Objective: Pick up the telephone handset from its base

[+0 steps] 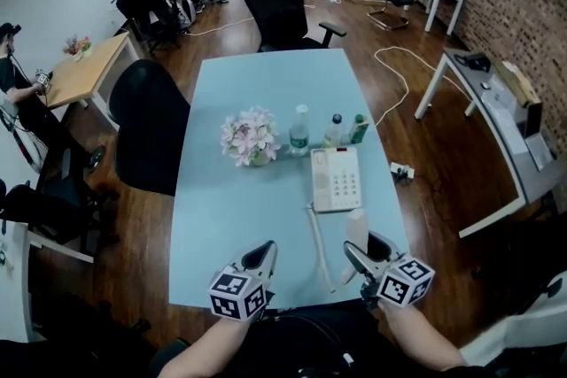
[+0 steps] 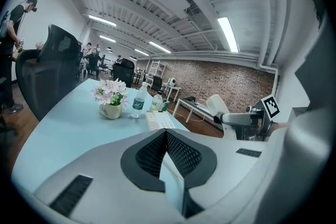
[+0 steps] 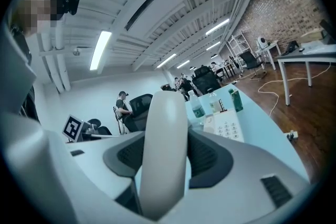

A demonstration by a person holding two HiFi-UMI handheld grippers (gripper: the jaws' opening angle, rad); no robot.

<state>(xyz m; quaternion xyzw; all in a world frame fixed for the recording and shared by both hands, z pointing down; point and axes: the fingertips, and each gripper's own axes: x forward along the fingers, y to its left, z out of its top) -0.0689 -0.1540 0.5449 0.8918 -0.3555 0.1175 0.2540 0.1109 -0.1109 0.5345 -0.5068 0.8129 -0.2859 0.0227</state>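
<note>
Handset is off its base and in my right fingers; I judge the pick-up as good as done.

Nearest me, my left gripper (image 1: 260, 261) hangs over the desk (image 1: 221, 217), fingers pressed together on nothing. My right gripper (image 1: 368, 254) pinches the white handset (image 1: 357, 230) across its middle. The cord (image 1: 317, 248) trails out to the telephone base (image 1: 336, 179) beyond, apart from the handset.

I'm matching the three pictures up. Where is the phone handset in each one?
Head view: the handset is low, right of centre, held in the right gripper.
Left gripper view: right of centre, pale, beyond the table's edge.
Right gripper view: centre foreground, upright.
Shared landmark: the phone base on the table.
</note>
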